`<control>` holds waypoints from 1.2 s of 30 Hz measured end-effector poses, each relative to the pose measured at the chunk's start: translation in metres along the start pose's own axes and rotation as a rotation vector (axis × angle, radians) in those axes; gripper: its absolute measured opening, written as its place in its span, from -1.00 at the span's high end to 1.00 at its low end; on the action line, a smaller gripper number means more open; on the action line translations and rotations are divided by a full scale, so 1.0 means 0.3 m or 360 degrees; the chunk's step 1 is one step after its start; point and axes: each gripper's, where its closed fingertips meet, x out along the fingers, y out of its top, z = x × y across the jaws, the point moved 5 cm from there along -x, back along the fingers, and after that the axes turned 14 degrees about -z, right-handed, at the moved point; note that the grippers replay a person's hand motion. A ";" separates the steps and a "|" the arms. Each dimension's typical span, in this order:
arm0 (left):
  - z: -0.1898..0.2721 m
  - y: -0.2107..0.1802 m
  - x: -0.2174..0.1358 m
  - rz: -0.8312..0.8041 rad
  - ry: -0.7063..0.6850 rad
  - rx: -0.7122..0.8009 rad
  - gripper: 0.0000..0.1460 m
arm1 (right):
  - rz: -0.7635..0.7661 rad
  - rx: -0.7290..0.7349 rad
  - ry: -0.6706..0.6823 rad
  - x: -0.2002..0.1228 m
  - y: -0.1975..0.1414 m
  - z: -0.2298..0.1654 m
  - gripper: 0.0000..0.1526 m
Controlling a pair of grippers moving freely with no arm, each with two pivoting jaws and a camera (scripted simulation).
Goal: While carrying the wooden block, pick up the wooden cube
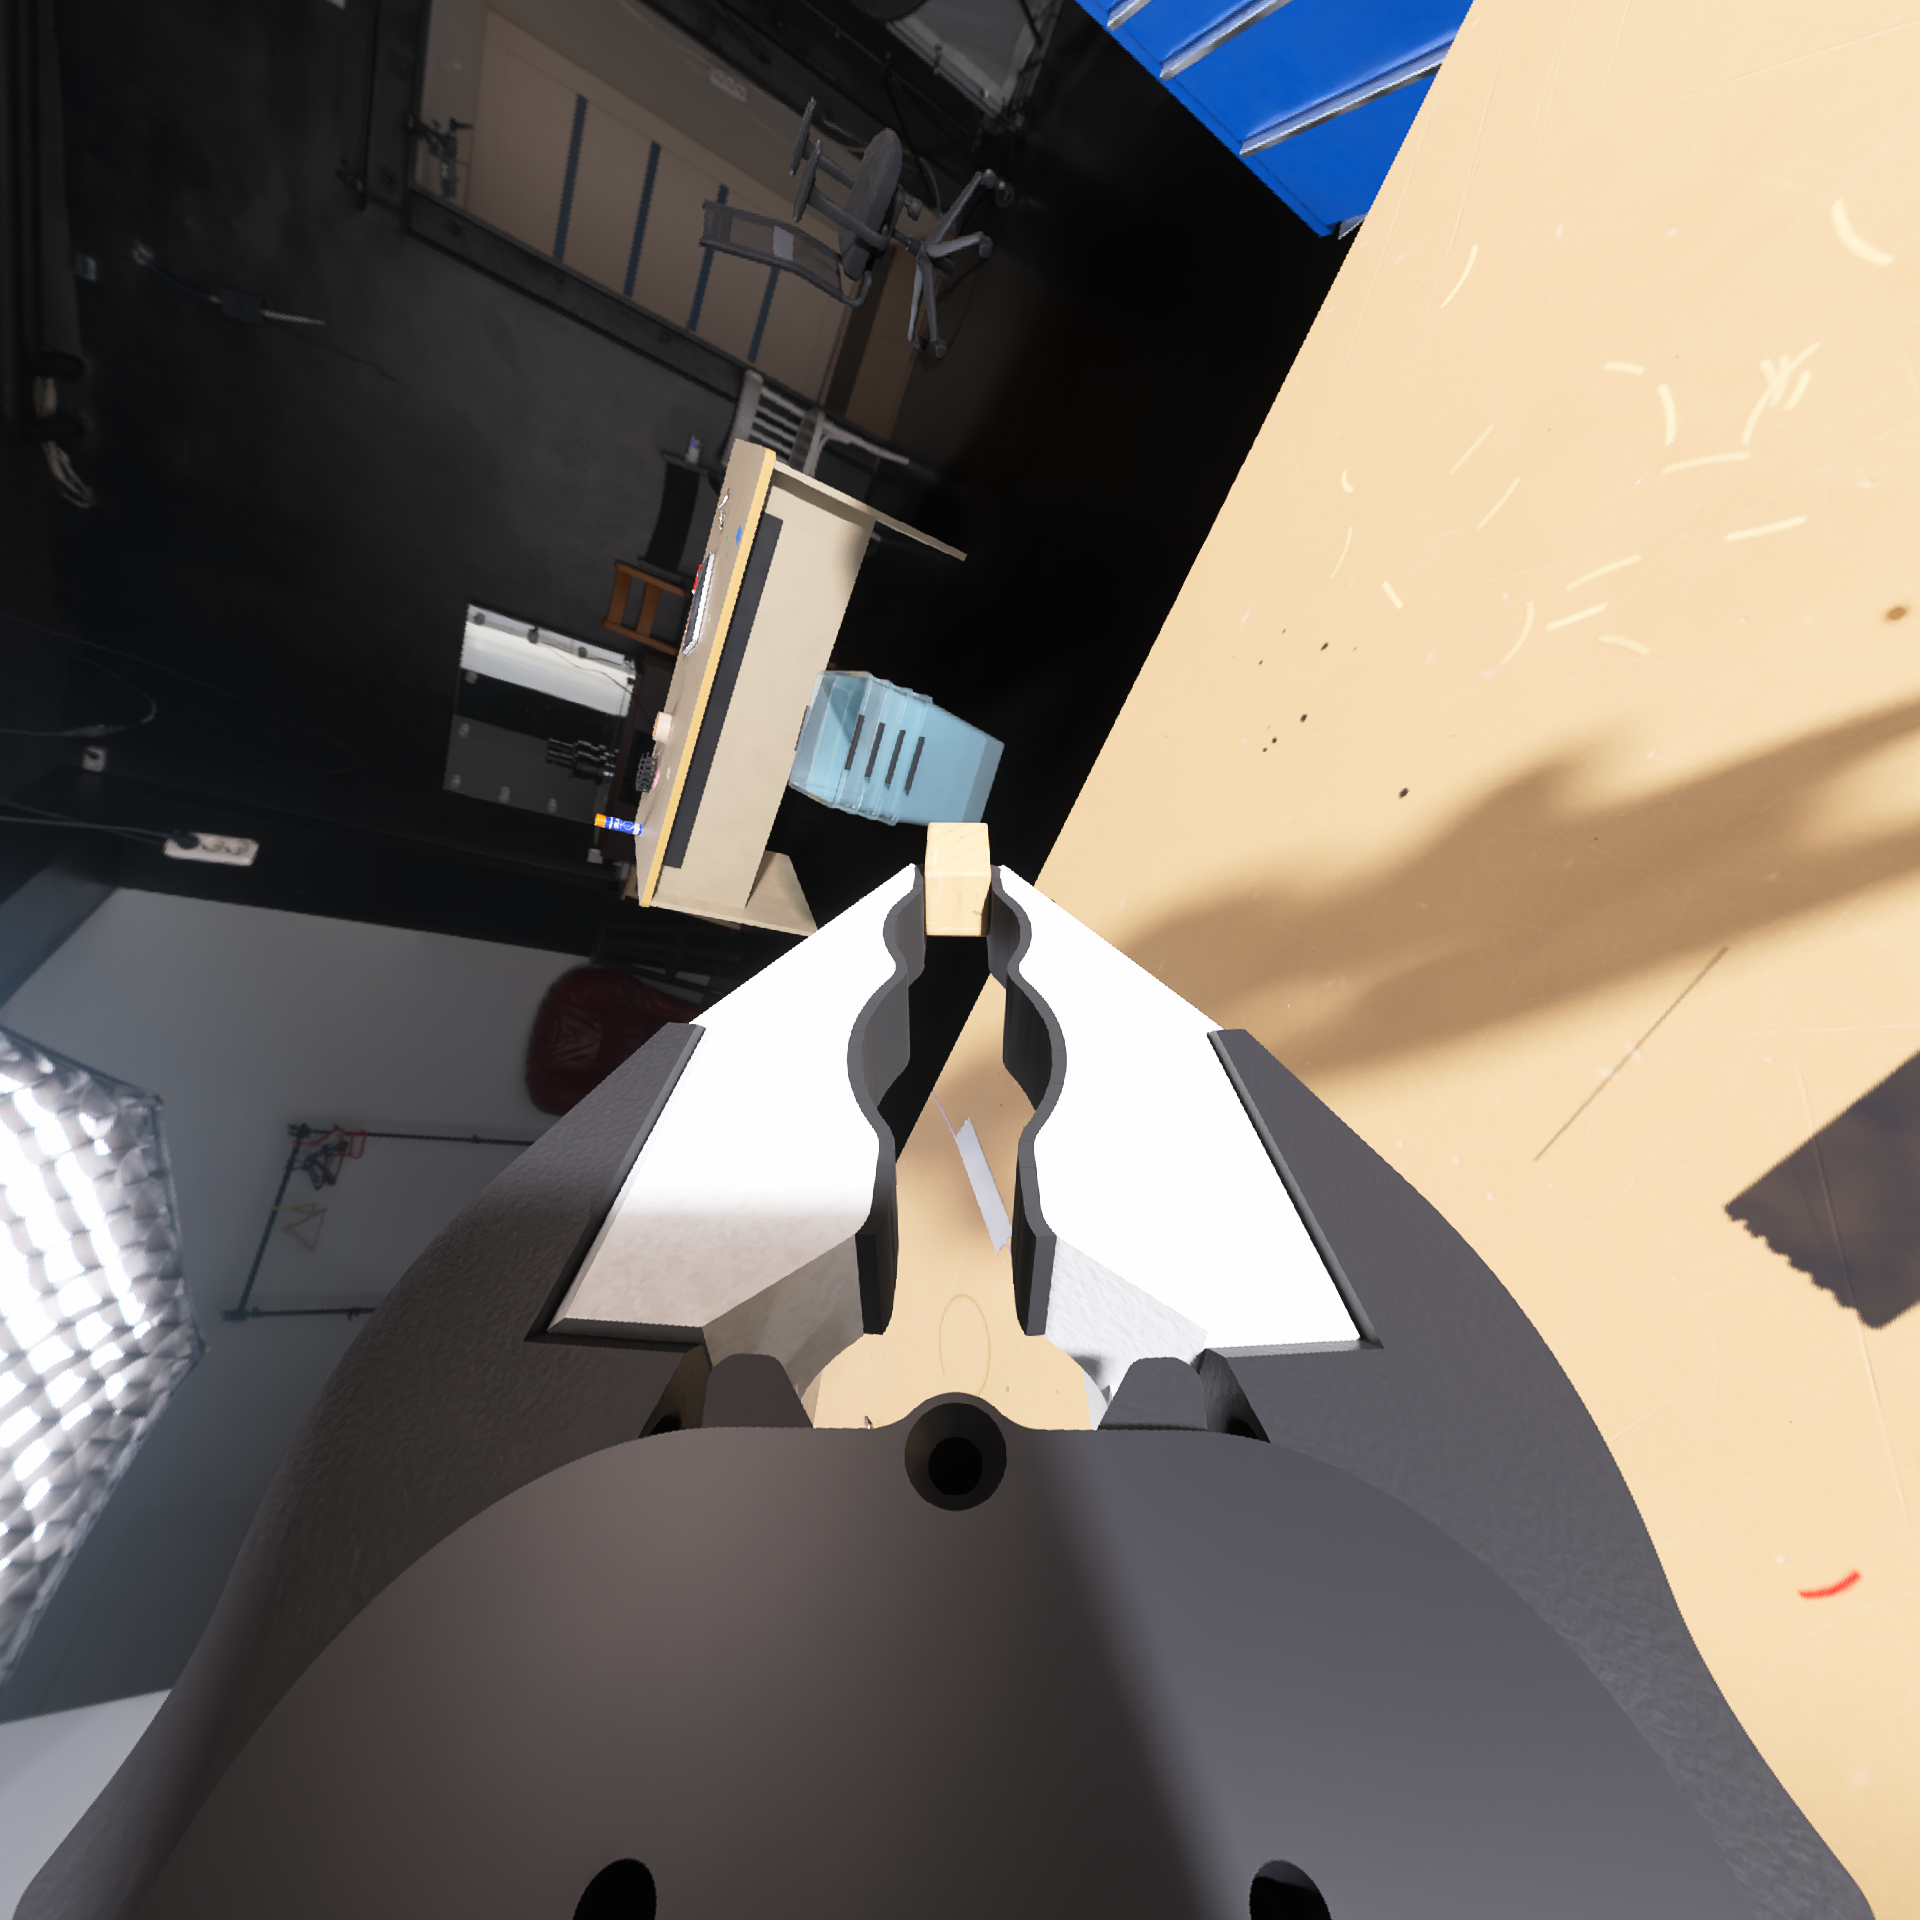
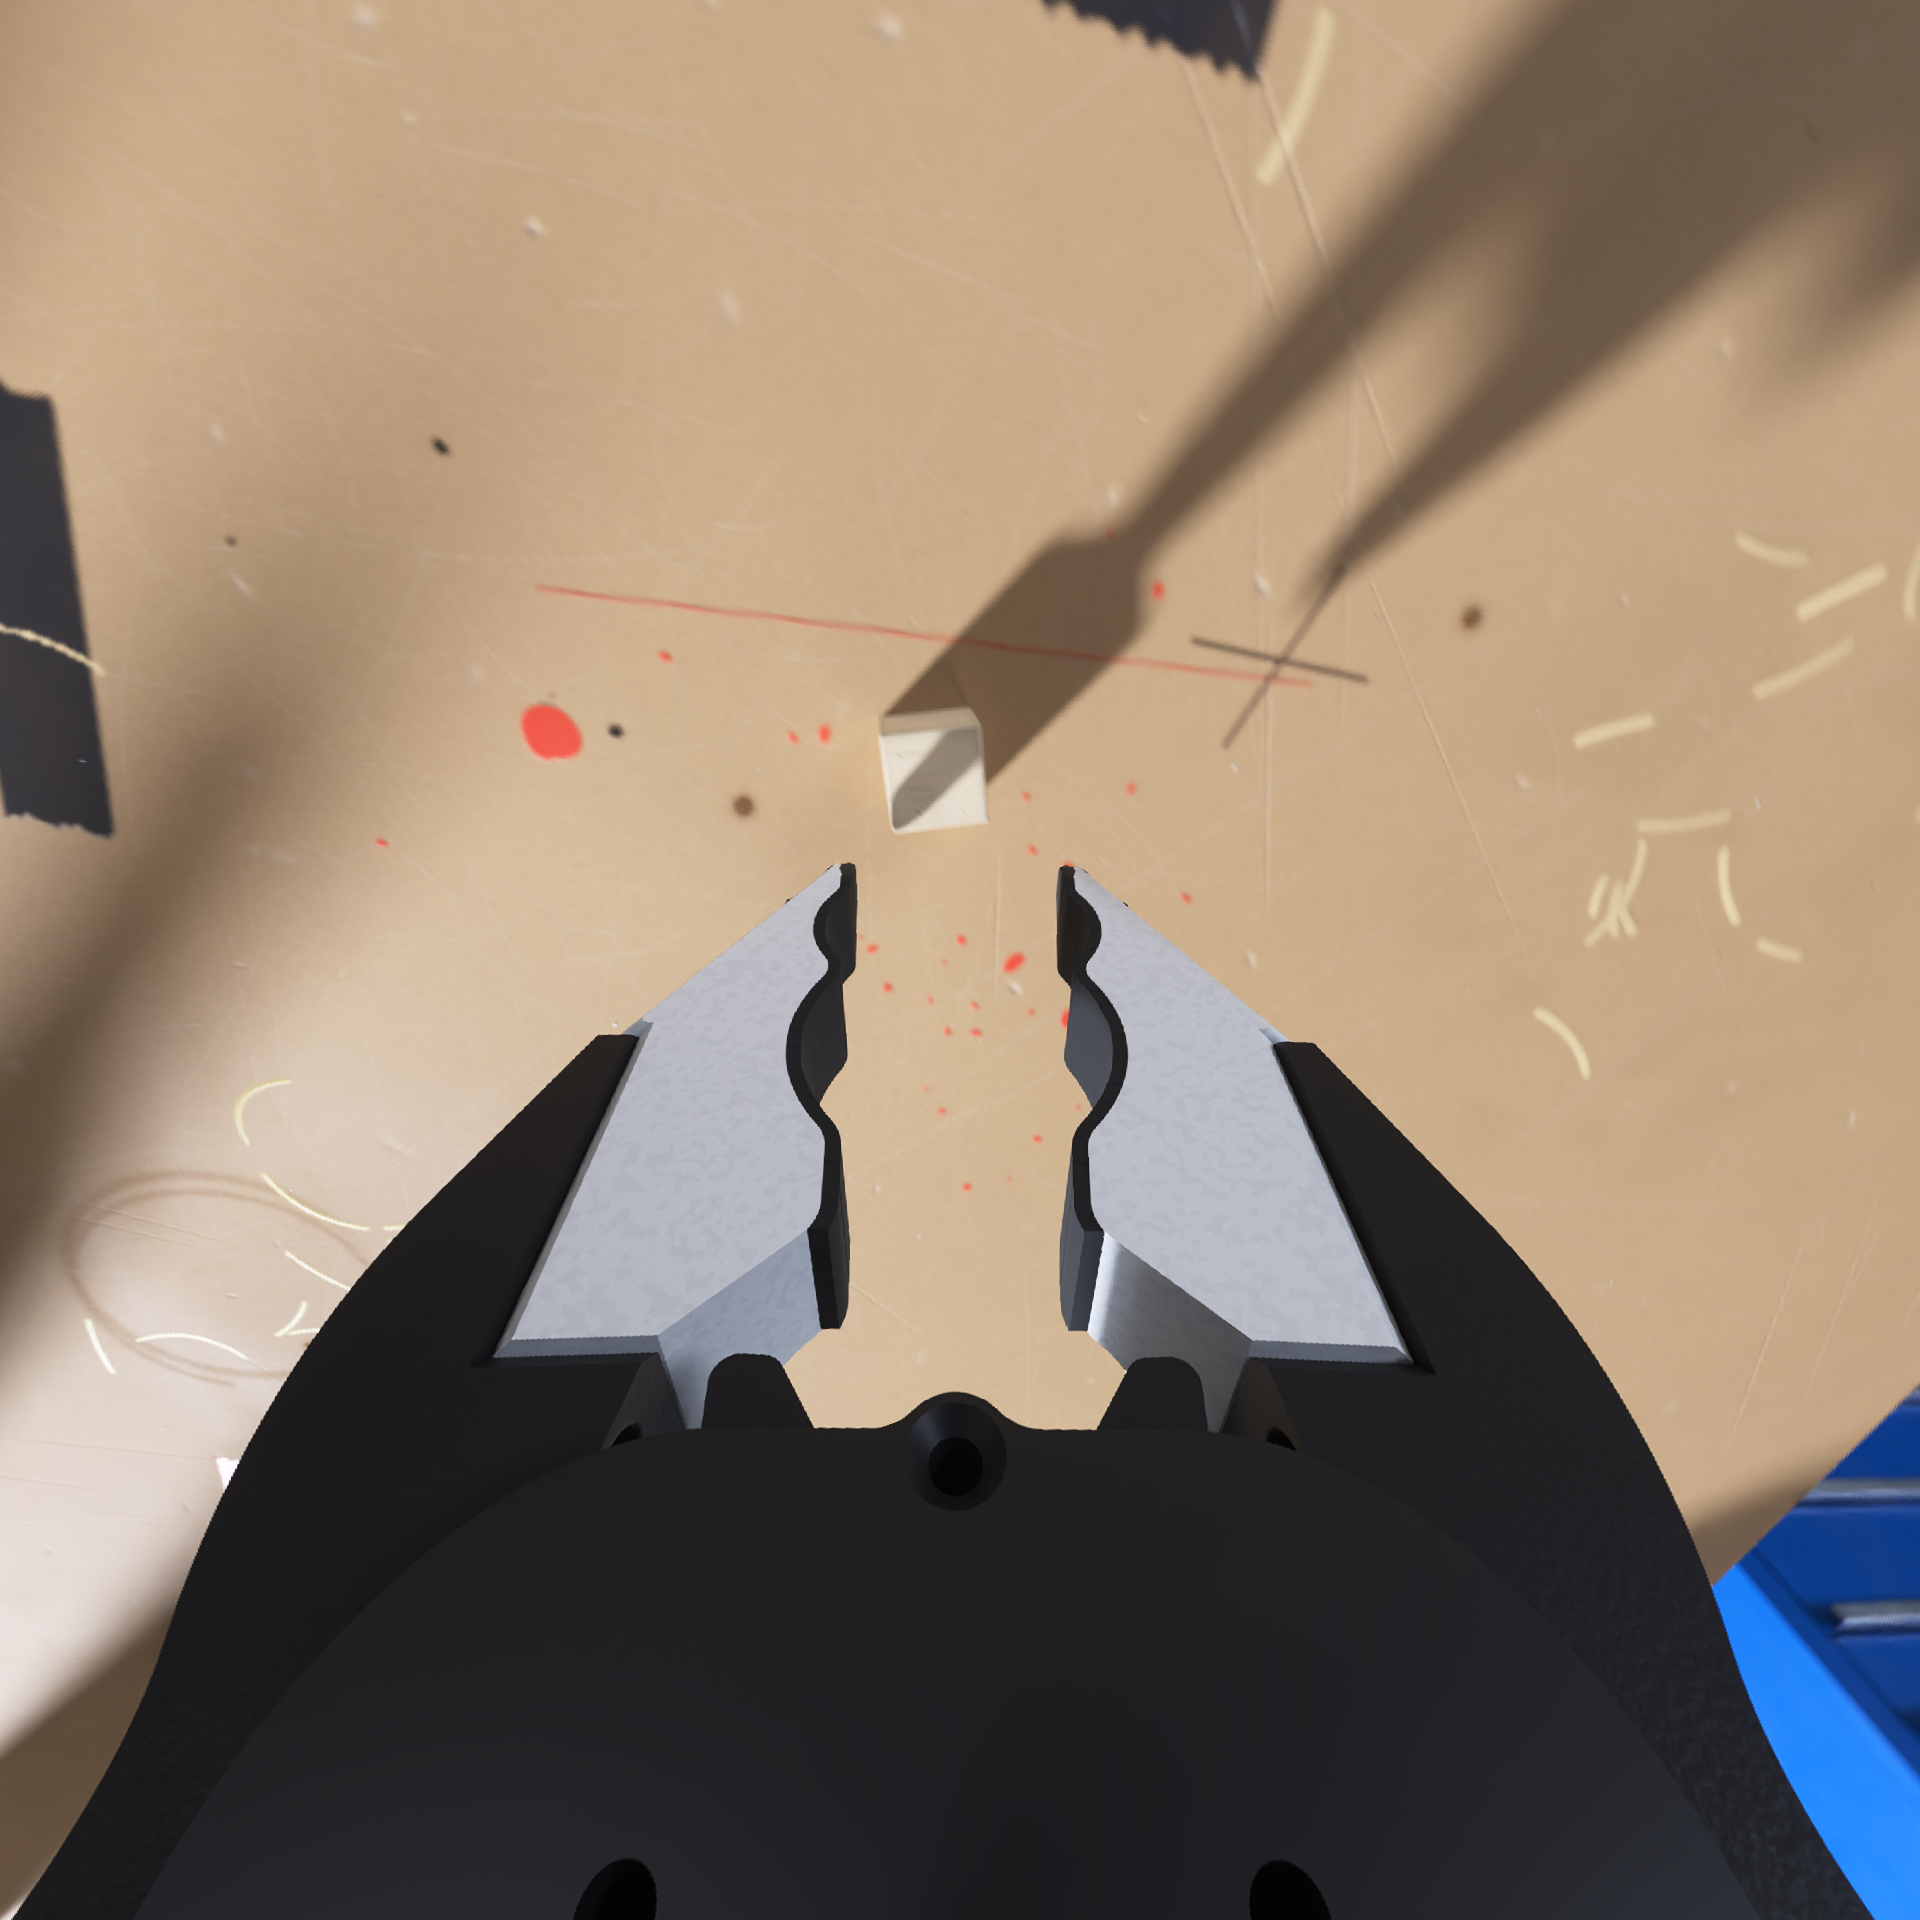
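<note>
In the left wrist view my left gripper [image 1: 956, 883] is shut on a small pale wooden block [image 1: 956, 876], pinched between its fingertips and held in the air beside the edge of the tan tabletop [image 1: 1507, 727]. In the right wrist view my right gripper [image 2: 956, 873] is open and empty, pointing down at the tabletop [image 2: 416, 935]. A small pale wooden cube [image 2: 932, 771] sits on the table just beyond the fingertips, a little left of the gap's centre line. The gripper is above the cube and apart from it.
The tabletop carries red paint spots [image 2: 551, 730], scratches and pieces of black tape [image 2: 47, 623] [image 1: 1839, 1216]. A blue cabinet [image 2: 1849, 1621] stands past the table's edge. A desk [image 1: 727, 686] and a pale blue bin [image 1: 894, 748] are far off in the room.
</note>
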 end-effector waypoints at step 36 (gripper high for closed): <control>0.133 0.185 -0.105 0.0892 -0.1140 -0.0552 0.86 | 0.1032 -0.0102 -0.0812 -0.490 -0.051 -0.041 0.74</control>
